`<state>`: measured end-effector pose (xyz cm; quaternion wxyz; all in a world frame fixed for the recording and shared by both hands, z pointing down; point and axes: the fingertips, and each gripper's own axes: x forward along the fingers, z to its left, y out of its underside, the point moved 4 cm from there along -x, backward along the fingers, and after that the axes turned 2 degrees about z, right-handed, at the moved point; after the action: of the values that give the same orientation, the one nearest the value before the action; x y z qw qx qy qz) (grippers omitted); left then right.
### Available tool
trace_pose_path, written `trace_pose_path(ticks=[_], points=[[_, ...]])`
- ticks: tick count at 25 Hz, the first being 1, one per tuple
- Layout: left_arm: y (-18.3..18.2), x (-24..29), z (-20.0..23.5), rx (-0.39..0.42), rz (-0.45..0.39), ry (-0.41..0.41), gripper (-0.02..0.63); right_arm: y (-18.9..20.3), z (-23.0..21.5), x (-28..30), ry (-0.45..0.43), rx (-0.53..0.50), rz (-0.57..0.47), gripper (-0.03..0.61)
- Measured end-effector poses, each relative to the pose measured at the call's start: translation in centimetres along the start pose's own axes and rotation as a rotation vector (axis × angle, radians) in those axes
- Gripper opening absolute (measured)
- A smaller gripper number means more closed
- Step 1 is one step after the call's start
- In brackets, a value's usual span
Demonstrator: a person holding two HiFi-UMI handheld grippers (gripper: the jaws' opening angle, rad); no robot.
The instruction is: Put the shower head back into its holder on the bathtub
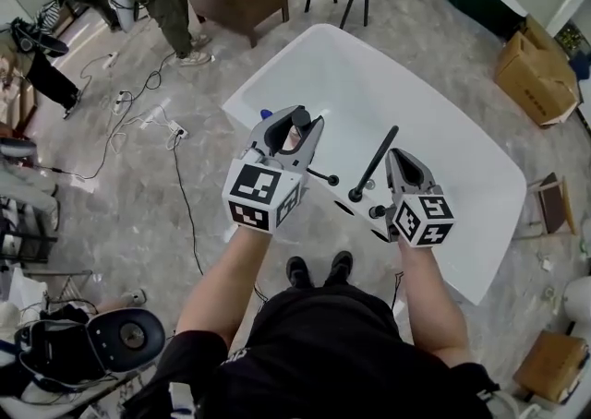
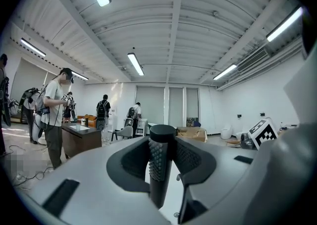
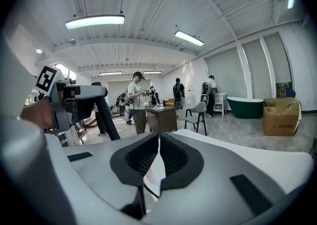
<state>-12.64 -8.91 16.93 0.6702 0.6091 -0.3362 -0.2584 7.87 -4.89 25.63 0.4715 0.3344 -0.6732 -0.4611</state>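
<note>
two hazards flagged from this position. first, slippage: shower head (image 2: 159, 169) clamped in the left gripper (image 1: 294, 127) on a round stem only, so liable to twist or slide through the pads if tilted hard toward its seat. second, collision: carried near the black tap fittings (image 1: 356, 194) on the near rim of the bathtub (image 1: 443, 122), with a slanted black lever (image 1: 379, 161) just beside them; liable to knock a knob or miss the socket if lowered without lining up first. holder not identifiable among those fittings in any view; hose not traceable either, so a snag possible, as a judgement only. no second grip on hand: right gripper (image 3: 158, 144) with jaws drawn together on nothing, held over the same rim, right of the fittings.

shower head itself: slim black stick type, flat round cap on top, band of small nubs down the side toward the left gripper's camera, matte finish. standing upright between the left jaws, gripped partway down, cap clear above the pads, lower end out of sight. not yet seated; over the near rim, left of the fittings.
</note>
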Motion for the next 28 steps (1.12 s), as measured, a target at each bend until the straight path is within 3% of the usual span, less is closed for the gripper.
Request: trace_pose_path(ticks=[11,20,28], points=[[-1.0,4.9,-3.9,0.002,0.014,0.025,0.141,-3.1,-6.3,-1.8,-0.019,-0.02,-0.072,0.014],[-5.7,7.4,-5.5,0.034,-0.036,0.075,0.141,-4.9,-9.7,-2.5,-0.01,-0.018,-0.121,0.014],[-1.5,9.8,-5.5,0.033,0.056,-0.036,0.141,-6.3,-12.5,-2.7,-0.016,-0.051,-0.152,0.014]])
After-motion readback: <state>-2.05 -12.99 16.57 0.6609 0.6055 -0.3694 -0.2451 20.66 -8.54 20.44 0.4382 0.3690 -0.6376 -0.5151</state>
